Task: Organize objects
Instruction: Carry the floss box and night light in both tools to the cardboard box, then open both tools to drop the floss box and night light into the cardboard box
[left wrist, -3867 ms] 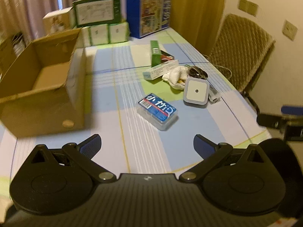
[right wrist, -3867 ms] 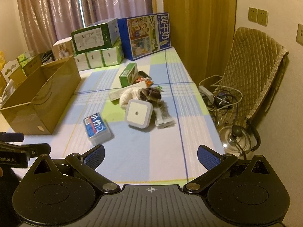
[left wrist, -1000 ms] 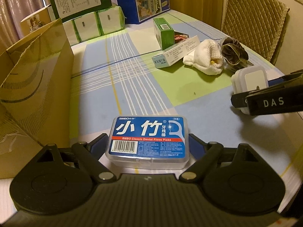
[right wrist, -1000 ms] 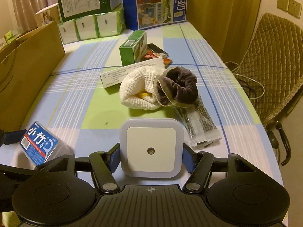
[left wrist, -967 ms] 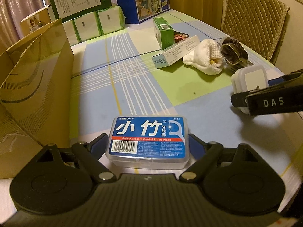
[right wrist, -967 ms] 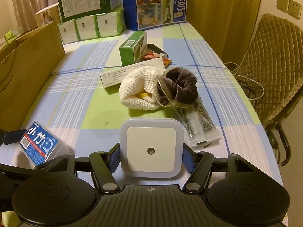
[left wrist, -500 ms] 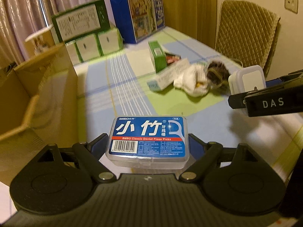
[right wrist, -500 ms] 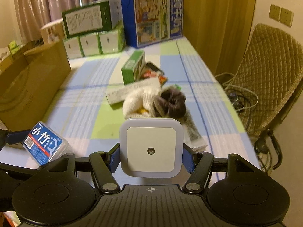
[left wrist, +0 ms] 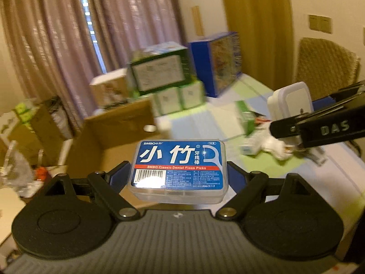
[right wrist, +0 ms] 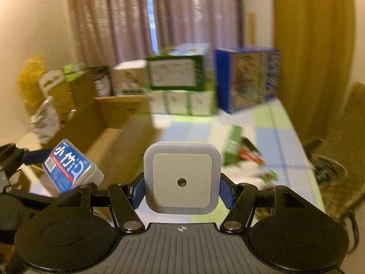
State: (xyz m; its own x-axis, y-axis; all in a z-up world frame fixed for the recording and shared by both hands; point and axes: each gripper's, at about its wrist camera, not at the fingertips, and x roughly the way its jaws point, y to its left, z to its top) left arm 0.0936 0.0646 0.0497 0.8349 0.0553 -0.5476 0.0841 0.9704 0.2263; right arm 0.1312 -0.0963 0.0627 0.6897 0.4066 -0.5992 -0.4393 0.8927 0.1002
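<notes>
Now both loads are lifted clear of the checked tablecloth: left gripper clamps the blue-labelled clear plastic floss-pick box, right gripper clamps the white square night light; both face the open brown cardboard box, likely their destination.

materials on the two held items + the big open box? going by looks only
Floss pick case: looks like clear rigid plastic, glossy; see-through rim under a printed blue label.
Night light: seems white plastic, smooth and matte, with rounded moulded corners.
Open box: most likely corrugated cardboard, dull brown with folded flaps, though blurred.
</notes>
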